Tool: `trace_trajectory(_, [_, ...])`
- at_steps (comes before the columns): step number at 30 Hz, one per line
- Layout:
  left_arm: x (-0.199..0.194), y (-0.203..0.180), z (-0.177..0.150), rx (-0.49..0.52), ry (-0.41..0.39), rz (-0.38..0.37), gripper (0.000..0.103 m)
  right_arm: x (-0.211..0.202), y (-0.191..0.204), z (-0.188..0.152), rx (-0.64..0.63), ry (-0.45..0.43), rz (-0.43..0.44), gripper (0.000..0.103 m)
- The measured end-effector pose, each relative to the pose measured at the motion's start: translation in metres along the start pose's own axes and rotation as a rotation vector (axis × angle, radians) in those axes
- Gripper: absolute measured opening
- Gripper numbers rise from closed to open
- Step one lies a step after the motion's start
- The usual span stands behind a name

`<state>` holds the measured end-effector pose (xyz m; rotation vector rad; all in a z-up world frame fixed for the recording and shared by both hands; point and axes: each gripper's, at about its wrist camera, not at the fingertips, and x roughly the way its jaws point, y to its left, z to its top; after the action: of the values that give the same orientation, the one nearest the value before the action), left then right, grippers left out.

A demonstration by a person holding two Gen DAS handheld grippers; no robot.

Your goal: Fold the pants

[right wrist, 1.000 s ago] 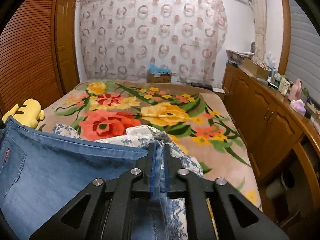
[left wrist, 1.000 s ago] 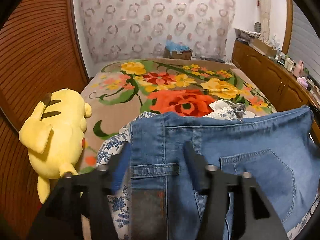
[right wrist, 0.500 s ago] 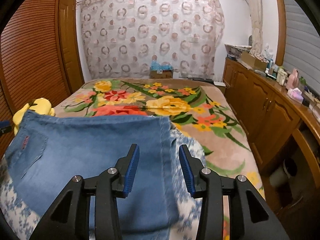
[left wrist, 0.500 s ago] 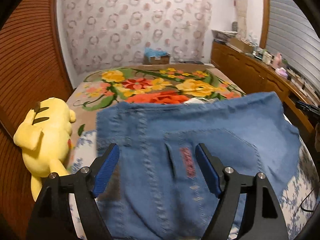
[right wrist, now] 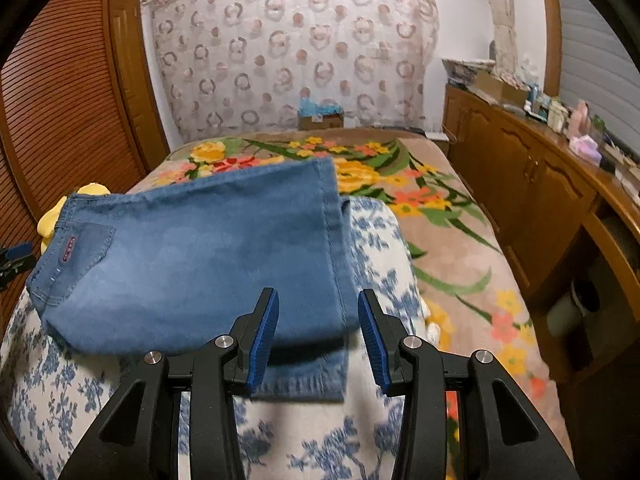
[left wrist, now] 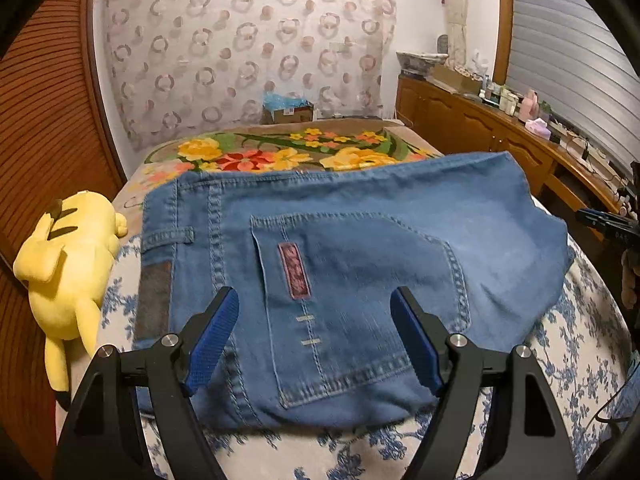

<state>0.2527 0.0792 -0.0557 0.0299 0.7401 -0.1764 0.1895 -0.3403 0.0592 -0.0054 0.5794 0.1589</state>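
The blue jeans (left wrist: 360, 248) lie folded into a flat packet on a white quilt with blue flowers (left wrist: 572, 344), back pocket and red label facing up. My left gripper (left wrist: 316, 332) hovers open over the waistband end, its blue pads (left wrist: 212, 340) wide apart and clear of the denim. In the right wrist view the same jeans (right wrist: 200, 256) stretch leftwards. My right gripper (right wrist: 318, 336) stands open above the leg-end corner, where a lower layer of denim sticks out beneath the top fold. Nothing is held by either one.
The quilt lies on a bed with a floral blanket (right wrist: 440, 216). A yellow plush toy (left wrist: 68, 264) rests at the bed's left edge, by a slatted wooden wall (left wrist: 44, 92). Wooden cabinets (right wrist: 532, 184) with clutter run along the right. A cardboard box (right wrist: 320, 118) sits by the curtain.
Both grippers have let go of the jeans, opened and drawn back toward me. The denim, held up a second ago, now lies flat on the quilt.
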Motion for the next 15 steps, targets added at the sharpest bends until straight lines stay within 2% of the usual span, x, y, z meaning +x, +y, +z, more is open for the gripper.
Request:
trace_trajectory(8, [0.015,-0.01,-0.021,0.004,0.062,-0.009,0.079,0.006,0.012,0.002,0.032,0.054,0.001,0.043])
trace_trajectory(13, [0.023,-0.008,-0.029,-0.002,0.092,-0.008,0.079,0.0,0.018,0.012,0.037,0.0,-0.047,0.043])
trace_trajectory(15, [0.024,-0.006,-0.032,-0.006,0.093,-0.013,0.079,0.004,0.019,0.013,0.04,0.003,-0.053,0.043])
